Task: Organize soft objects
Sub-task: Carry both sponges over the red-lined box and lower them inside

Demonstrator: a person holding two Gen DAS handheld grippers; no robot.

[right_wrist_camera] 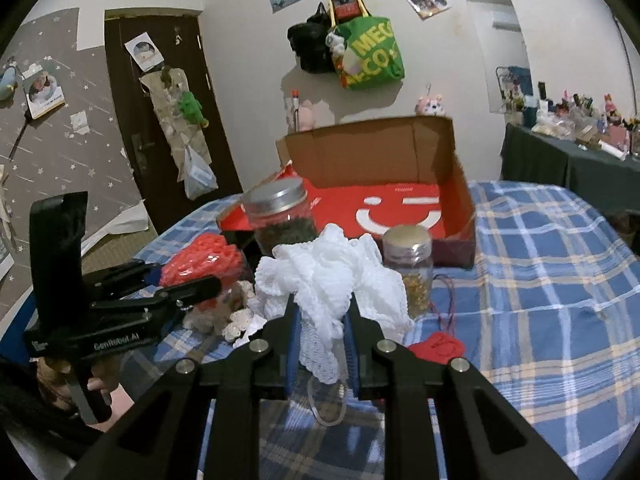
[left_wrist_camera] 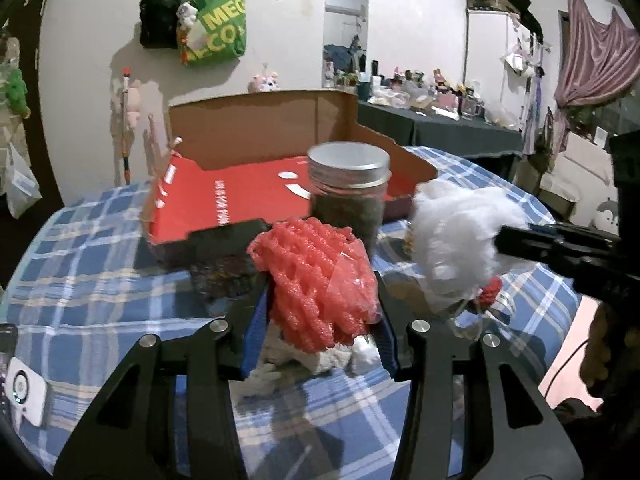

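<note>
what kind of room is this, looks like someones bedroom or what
Probably a lived-in bedroom: the work surface looks like a bed under a blue plaid sheet, tote bags hang on the wall beside posters, and a side table is crowded with small bottles and figurines.

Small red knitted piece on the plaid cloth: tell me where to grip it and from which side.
Pinch the small red knitted piece at its raised middle, coming straight down from above. It lies flat and low on the plaid cloth, so a sideways approach offers no edge.
</note>
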